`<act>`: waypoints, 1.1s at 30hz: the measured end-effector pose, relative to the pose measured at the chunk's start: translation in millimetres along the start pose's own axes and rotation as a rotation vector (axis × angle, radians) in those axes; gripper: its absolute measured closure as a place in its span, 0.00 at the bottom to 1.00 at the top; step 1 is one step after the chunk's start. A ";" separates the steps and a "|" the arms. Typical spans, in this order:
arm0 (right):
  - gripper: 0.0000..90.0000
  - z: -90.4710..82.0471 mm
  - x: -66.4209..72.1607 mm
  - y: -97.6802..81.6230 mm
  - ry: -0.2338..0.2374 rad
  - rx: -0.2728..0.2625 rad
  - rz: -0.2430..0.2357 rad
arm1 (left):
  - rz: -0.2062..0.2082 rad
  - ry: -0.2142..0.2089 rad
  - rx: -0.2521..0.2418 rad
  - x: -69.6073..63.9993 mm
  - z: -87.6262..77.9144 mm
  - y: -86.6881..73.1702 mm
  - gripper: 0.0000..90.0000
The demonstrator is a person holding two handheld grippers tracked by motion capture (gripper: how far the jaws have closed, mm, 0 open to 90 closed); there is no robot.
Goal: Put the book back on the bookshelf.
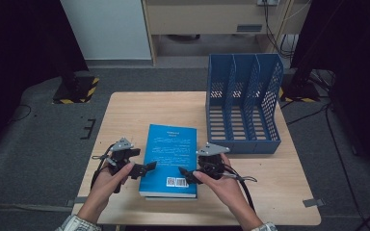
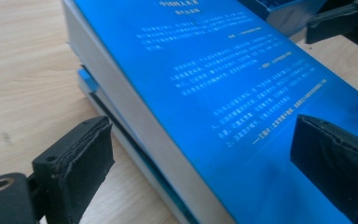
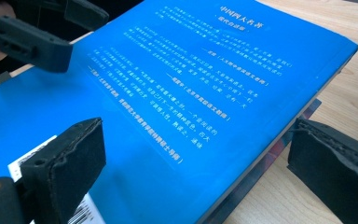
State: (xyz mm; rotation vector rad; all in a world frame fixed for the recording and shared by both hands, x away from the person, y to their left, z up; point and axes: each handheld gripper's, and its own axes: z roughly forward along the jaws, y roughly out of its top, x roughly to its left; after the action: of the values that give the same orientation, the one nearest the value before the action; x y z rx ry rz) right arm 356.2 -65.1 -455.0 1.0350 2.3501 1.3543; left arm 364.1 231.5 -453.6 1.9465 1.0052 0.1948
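Observation:
A blue book (image 1: pixel 171 154) with white print and a barcode label lies on top of a second book (image 2: pixel 87 81) in the middle of the wooden table (image 1: pixel 125 110). My left gripper (image 1: pixel 146 169) sits at the stack's left near edge, its jaws wide apart; in the left gripper view (image 2: pixel 203 135) one pad stands beside the page edge and the other over the cover (image 2: pixel 223 79). My right gripper (image 1: pixel 186 173) is at the right near edge, also open: in the right gripper view (image 3: pixel 198 140) it straddles the cover's (image 3: pixel 177 93) right edge. Neither pad pair presses on the book.
A blue perforated file organizer (image 1: pixel 243 103) with three upright slots stands at the table's back right, just right of the books. Bare wood lies to the left and at the front right. Cables trail from both grippers toward the near edge.

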 end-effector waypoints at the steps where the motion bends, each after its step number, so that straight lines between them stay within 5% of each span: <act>1: 0.04 1.5 -0.6 -0.3 0.000 0.001 0.001 | 0.006 -0.005 0.004 -0.5 2.0 -0.8 0.06; 19: 0.00 18.7 -9.6 -0.9 0.026 0.015 0.064 | -0.033 -0.082 0.043 4.0 17.5 -2.5 0.00; 26: 0.00 22.2 -15.9 -3.5 0.063 0.023 0.152 | -0.044 -0.108 0.041 8.5 18.8 -3.6 0.00; 33: 0.00 26.0 -20.2 -3.2 0.071 0.021 0.187 | -0.053 -0.131 0.051 13.3 20.5 -2.6 0.00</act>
State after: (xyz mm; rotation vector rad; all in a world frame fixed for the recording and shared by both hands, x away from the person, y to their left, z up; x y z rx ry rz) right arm 382.8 -62.7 -474.5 1.2604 2.3722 1.4563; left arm 381.4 228.3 -470.7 1.9491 0.9822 0.0110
